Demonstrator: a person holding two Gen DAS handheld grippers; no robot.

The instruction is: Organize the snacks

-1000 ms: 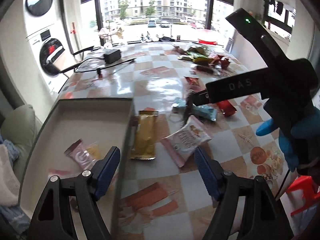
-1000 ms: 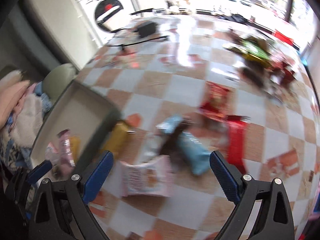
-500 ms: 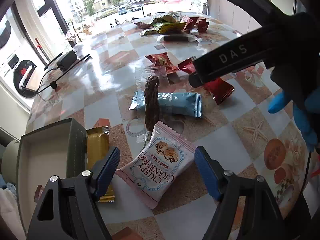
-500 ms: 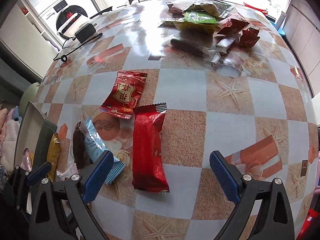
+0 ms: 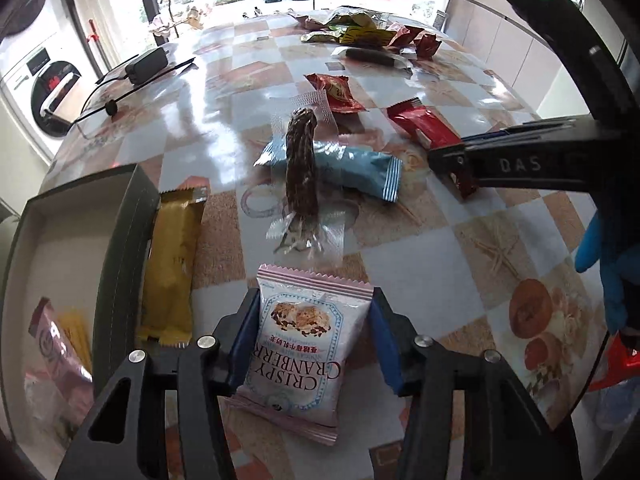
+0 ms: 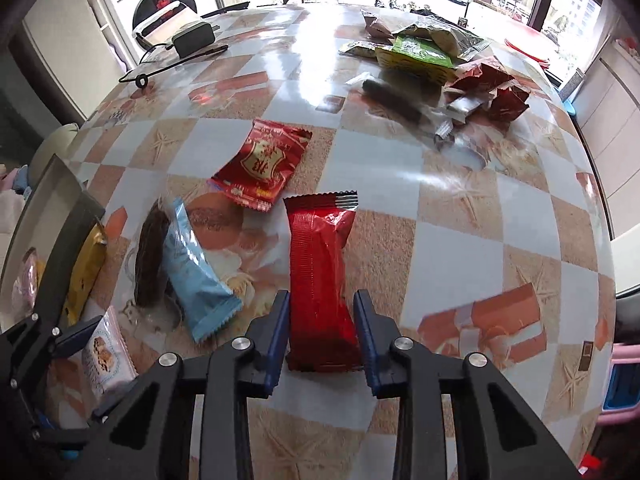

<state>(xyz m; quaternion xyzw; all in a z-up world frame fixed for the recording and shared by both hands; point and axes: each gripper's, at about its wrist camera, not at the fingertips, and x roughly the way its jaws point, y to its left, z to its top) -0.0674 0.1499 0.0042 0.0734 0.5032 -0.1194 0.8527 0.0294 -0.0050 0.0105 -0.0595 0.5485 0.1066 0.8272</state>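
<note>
Both tools have just been closing on their own packets, which fits a plan to carry two snacks at once to the box (image 5: 120, 216) at the counter's (image 5: 460, 264) near left edge. The left hand-held gripper (image 5: 312, 336) has its blue pads against the two long sides of the pink cranberry packet (image 5: 304, 344), about half shut, the packet lying flat on the counter just right of the box's dark wall. The right hand-held gripper (image 6: 322, 332) is narrowed much further and pinches the near end of the long red packet (image 6: 320, 276), which points away toward the middle of the counter. Gripping each across its narrow width seems sensible, since crinkly wrappers give little else to hold. A yellow bar (image 5: 172, 264) lies touching the box's outer wall, while a blue packet (image 5: 352, 168) with a dark roll (image 5: 302, 164) across it waits farther in. More snacks are heaped at the far edge.
</note>
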